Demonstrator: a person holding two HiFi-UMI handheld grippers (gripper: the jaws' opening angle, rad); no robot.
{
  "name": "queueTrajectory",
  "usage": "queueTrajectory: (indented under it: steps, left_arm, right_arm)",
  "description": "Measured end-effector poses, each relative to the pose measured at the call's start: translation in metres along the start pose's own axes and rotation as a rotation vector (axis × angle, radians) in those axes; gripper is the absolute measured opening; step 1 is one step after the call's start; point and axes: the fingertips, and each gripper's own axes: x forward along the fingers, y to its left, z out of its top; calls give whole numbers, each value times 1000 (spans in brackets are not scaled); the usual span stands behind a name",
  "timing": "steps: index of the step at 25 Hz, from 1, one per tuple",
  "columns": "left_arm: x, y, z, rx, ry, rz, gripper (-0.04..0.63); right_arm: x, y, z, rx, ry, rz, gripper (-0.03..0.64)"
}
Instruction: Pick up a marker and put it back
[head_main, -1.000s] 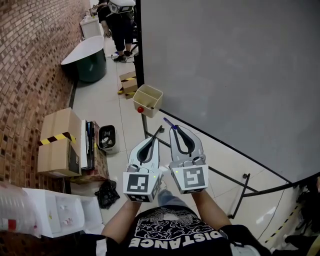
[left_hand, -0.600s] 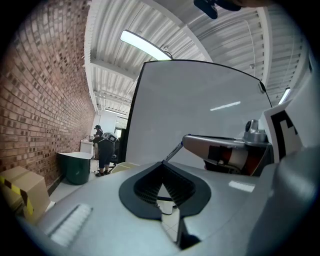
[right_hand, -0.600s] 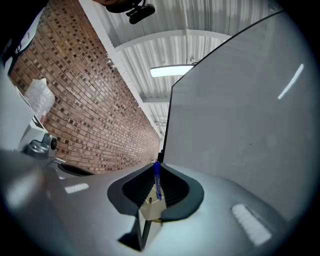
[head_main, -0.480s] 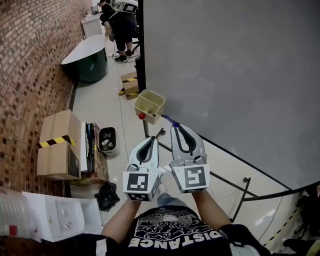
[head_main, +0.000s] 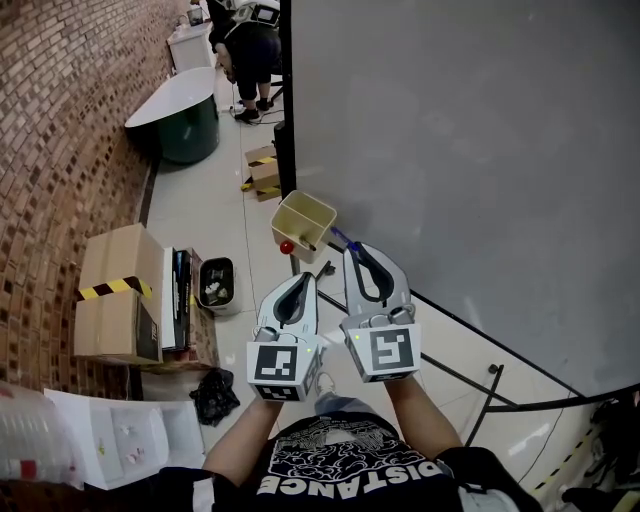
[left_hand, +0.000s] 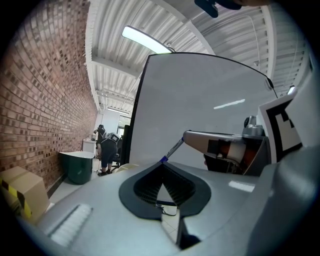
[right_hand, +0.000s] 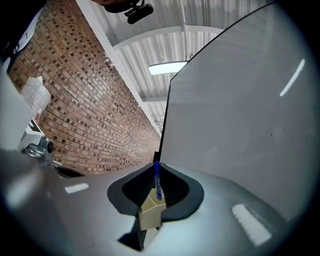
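Observation:
My right gripper (head_main: 351, 250) is shut on a blue marker (head_main: 338, 239), whose end sticks out past the jaw tips toward a beige open box (head_main: 303, 222) fixed at the whiteboard's lower corner. In the right gripper view the marker (right_hand: 157, 180) stands between the closed jaws of the right gripper (right_hand: 156, 168), with the beige box (right_hand: 151, 213) right behind it. My left gripper (head_main: 304, 280) hangs beside it, shut and empty. The left gripper view shows the left gripper (left_hand: 162, 163) with jaw tips together, and the marker (left_hand: 173, 149) poking from the right gripper (left_hand: 186, 137).
A large grey whiteboard (head_main: 480, 150) on a black stand fills the right side. A red ball (head_main: 286, 247) hangs at the box's front. On the floor at left are cardboard boxes (head_main: 118, 290), a small black bin (head_main: 215, 284) and a brick wall (head_main: 60, 130). A person (head_main: 246, 45) stands far back.
Both grippers and the view have moved a little closer to the whiteboard's corner. The marker's tip now lies nearer the beige box. Both grippers stay shut.

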Motion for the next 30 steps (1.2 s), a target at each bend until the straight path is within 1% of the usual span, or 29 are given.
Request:
queueTrajectory:
  steps: [4, 10, 17, 30]
  left_arm:
    - [10, 6, 3, -9, 24, 12, 6]
    - [25, 16, -1, -16, 13, 42, 6]
    - [37, 27, 0, -22, 19, 74, 6]
    - [47, 32, -1, -23, 28, 93, 6]
  right_arm:
    - [15, -4, -8, 0, 13, 15, 32]
    - [35, -8, -23, 9, 39, 40, 32]
    - [57, -10, -42, 12, 82, 73, 32]
    - [77, -9, -79, 16, 156, 98, 32]
